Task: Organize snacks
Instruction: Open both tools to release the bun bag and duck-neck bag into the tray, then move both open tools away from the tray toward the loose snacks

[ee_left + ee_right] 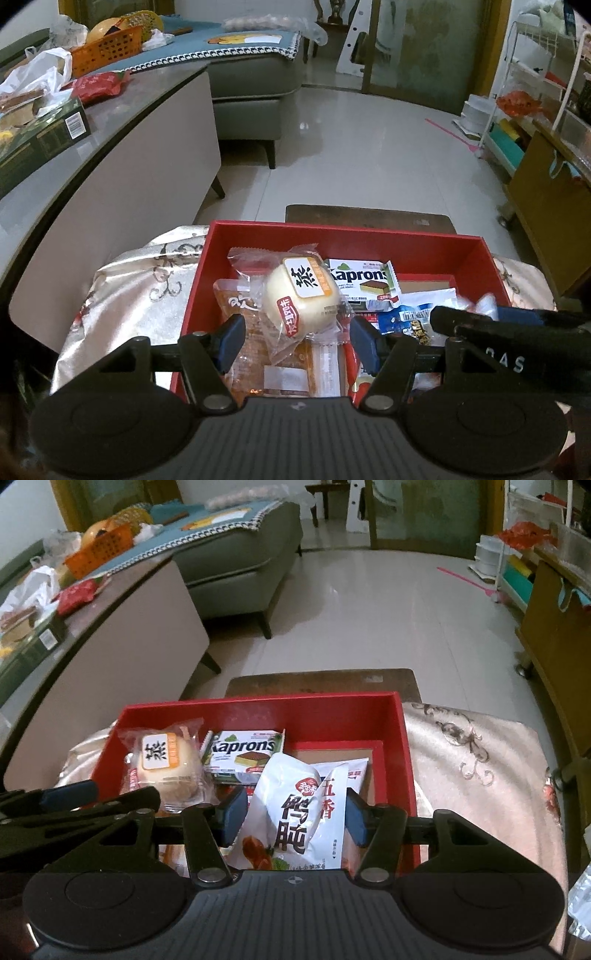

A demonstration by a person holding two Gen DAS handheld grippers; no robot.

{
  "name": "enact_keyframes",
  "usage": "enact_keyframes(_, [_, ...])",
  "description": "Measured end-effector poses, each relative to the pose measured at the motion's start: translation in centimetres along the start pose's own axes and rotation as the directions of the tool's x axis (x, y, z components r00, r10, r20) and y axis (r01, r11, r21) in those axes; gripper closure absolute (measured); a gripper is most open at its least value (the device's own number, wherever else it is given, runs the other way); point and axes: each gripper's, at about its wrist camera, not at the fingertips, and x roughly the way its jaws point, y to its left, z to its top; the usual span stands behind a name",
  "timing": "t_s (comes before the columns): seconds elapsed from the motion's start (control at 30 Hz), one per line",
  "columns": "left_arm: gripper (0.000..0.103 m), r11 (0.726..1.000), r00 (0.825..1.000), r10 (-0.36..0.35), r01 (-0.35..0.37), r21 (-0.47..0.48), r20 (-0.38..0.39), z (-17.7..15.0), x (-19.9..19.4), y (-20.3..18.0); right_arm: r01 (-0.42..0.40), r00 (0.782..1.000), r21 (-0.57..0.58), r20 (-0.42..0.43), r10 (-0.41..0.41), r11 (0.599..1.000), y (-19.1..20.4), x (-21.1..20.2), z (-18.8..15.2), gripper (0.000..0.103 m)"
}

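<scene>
Inside the red box (369, 236), near its left wall, a bun (295, 295) in clear wrap lies tilted on an orange pack (243, 295). Just right of the bun a white Kaprons pack (364, 282) rests toward the back wall. A blue pack (402, 319) lies in front of the Kaprons pack. Part of the box's floor at the back right is bare.

The left tool (297, 328) hangs over the box's near left part, pointing steeply down. Its jaws are released: the bun's wrap sits between the blue pads, and the orange pack shows through the gap beside the left pad. The wrap's edge comes close to the right pad; whether it touches I cannot tell.

The right tool (295, 805) is just beside the left one, over the middle of the box. It grasps a white pouch (288, 775) with black characters; both pads lie against the pouch's sides. The pouch stands upright between them, its top leaning toward the Kaprons pack.

The box sits on a table draped with a pale patterned cloth (147, 280). A brown mat (369, 214) lies on the tiled floor (369, 147) just beyond. To the left runs a long grey counter (129, 122) carrying a dark green carton (40, 133), a red bag (99, 86), white plastic bags and an orange basket (107, 48). A grey sofa (251, 74) with a blue cover stands behind it.
</scene>
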Motion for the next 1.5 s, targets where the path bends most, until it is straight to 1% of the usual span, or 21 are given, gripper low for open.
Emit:
enact_keyframes(0.2, [0.045, 1.0, 1.0, 0.004, -0.004, 0.011, -0.008, -0.2, 0.1, -0.2, -0.004, 1.0, 0.02, 0.018, 0.004, 1.0, -0.5, -0.3, 0.4, 0.035])
enact_keyframes(0.27, [0.044, 1.0, 1.0, 0.005, -0.005, 0.017, -0.007, -0.2, 0.0, -0.3, -0.003, 1.0, 0.022, 0.017, 0.002, 1.0, -0.6, -0.4, 0.3, 0.035])
enact_keyframes(0.33, [0.041, 1.0, 1.0, 0.004, -0.004, 0.021, -0.003, -0.4, -0.2, -0.4, 0.0, 1.0, 0.022, 0.012, 0.0, 1.0, -0.7, -0.4, 0.2, 0.035])
enact_keyframes(0.47, [0.041, 0.999, 1.0, 0.003, -0.003, 0.038, 0.004, -0.7, -0.7, -0.7, 0.002, 1.0, 0.023, 0.015, -0.002, 1.0, -0.9, -1.0, 0.1, 0.034])
enact_keyframes(0.6, [0.04, 0.999, 1.0, -0.004, 0.004, 0.049, 0.008, -1.0, -1.2, -0.9, 0.003, 1.0, 0.029, 0.021, -0.003, 1.0, -1.2, -1.8, -0.1, 0.03])
enact_keyframes(0.9, [0.04, 0.997, 0.999, -0.028, 0.027, 0.076, 0.017, -1.7, -2.5, -1.7, 0.01, 1.0, 0.031, 0.011, -0.01, 0.999, -1.9, -3.3, -1.2, 0.03])
enact_keyframes(1.03, [0.04, 0.995, 0.999, -0.041, 0.039, 0.094, 0.017, -2.3, -3.0, -2.1, 0.018, 1.0, 0.038, 0.011, -0.018, 0.999, -2.4, -4.0, -1.9, 0.026])
enact_keyframes(1.2, [0.04, 0.991, 0.998, -0.057, 0.054, 0.123, 0.016, -3.0, -3.6, -2.9, 0.024, 1.0, 0.047, 0.006, -0.024, 0.999, -2.9, -4.9, -2.9, 0.026])
enact_keyframes(1.33, [0.04, 0.987, 0.997, -0.072, 0.07, 0.142, 0.006, -3.7, -4.1, -3.4, 0.033, 0.999, 0.047, 0.001, -0.033, 0.998, -3.4, -5.8, -3.7, 0.025])
enact_keyframes(1.5, [0.04, 0.979, 0.994, -0.106, 0.111, 0.168, -0.039, -5.0, -4.2, -4.3, 0.051, 0.999, 0.047, -0.019, -0.05, 0.998, -4.2, -6.9, -5.2, 0.022])
